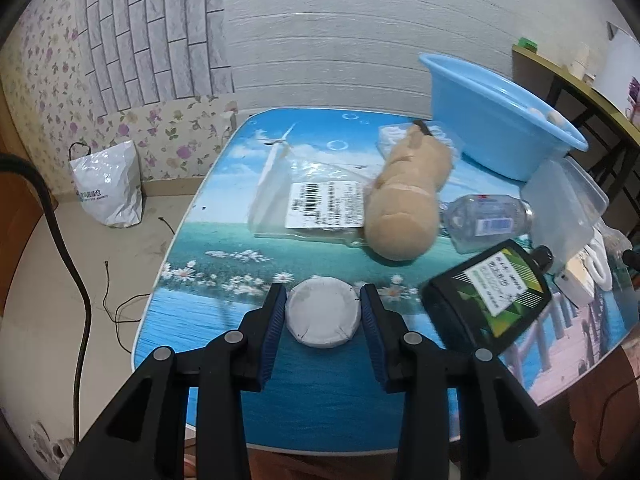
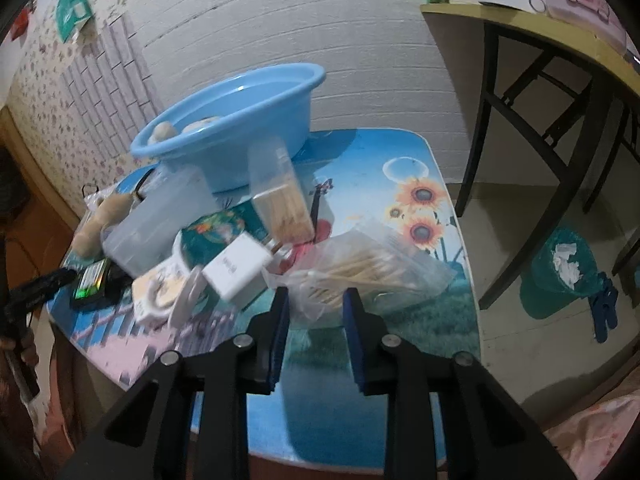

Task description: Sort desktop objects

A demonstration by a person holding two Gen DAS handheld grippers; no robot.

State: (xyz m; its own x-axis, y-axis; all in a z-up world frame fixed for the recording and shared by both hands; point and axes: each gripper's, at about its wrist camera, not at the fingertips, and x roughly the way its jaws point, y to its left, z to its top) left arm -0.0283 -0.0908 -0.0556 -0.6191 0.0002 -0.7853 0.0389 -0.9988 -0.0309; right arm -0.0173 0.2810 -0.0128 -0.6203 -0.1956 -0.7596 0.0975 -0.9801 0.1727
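Between left jaws: round white paper-wrapped disc, clamped; right jaws pinch crinkly clear bag.

A picture-printed table carries a blue basin, plush toy and bottles.

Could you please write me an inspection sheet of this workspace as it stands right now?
Surface: picture-printed table, crowded on its right.
Job's things: blue basin already holding small items; white round disc, plush toy, dark bottle, clear bottle.
Clutter: cotton swab bag, white charger, labelled bag.
Grippers: left gripper shut on the disc; right gripper shut on the swab bag's edge.
Cables: black cable on the floor.
Surroundings: brick-pattern wall, white sack, green bin.
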